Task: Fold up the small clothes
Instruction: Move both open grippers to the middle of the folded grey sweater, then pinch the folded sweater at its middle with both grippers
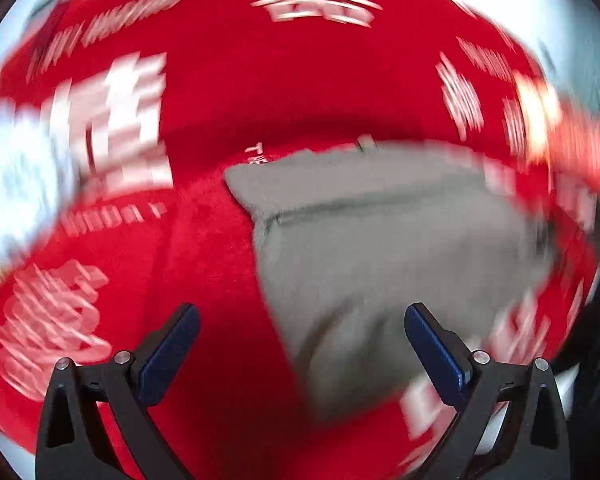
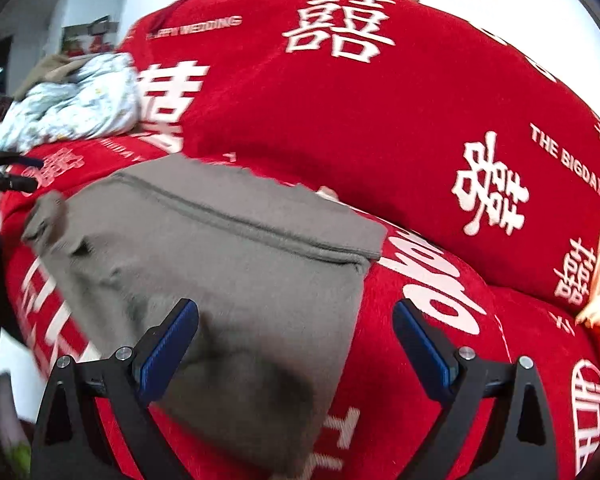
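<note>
Grey folded garment (image 2: 236, 264) lies flat on the red bedspread (image 2: 380, 128), straight ahead of both claws; the left claw (image 1: 302, 344) and right claw (image 2: 296, 340) each gape wide and hold nothing, apparently poised above its near edge for the next fold; a pale crumpled cloth (image 2: 72, 104) waits beyond, far left of the right claw.

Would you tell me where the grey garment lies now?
The grey garment lies on the red bedspread, low in both views, ahead of the open hand-held grippers.
</note>
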`<state>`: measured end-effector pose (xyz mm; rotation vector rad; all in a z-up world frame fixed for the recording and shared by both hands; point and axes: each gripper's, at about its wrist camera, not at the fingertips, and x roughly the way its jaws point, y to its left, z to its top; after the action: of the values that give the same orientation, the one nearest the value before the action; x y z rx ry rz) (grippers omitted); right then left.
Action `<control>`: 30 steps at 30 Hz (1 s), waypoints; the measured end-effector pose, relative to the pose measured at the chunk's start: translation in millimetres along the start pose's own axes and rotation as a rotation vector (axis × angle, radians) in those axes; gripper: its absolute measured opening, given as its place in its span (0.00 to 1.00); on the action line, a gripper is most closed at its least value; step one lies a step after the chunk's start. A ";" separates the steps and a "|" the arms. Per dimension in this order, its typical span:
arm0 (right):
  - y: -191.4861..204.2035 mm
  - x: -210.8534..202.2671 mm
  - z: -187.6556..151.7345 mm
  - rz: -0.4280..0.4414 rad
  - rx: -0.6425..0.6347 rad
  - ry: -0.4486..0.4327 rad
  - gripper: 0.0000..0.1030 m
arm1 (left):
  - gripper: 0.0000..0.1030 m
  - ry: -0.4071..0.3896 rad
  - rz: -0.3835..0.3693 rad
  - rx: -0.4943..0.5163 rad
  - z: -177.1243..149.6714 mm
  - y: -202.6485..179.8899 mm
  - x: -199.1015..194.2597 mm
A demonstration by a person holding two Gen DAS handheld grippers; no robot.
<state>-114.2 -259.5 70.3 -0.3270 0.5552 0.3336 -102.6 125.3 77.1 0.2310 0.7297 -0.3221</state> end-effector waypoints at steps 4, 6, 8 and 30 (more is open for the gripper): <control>6.8 0.8 -11.8 0.021 -0.136 0.045 0.96 | 0.99 0.055 0.039 0.308 -16.4 -48.6 -2.4; 13.0 11.2 -11.9 0.020 -0.193 0.071 0.96 | 0.99 0.056 0.056 0.382 -12.9 -64.7 11.0; 24.1 20.3 -7.6 0.023 -0.248 0.073 0.96 | 0.99 0.058 0.058 0.403 -2.0 -75.2 29.8; 9.1 72.7 20.2 0.454 -0.075 0.214 0.20 | 0.87 0.172 -0.269 0.019 57.9 -17.9 95.3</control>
<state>-50.5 -227.7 44.0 -0.3084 0.8297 0.7649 -6.9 70.7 52.1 0.1798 0.9304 -0.5698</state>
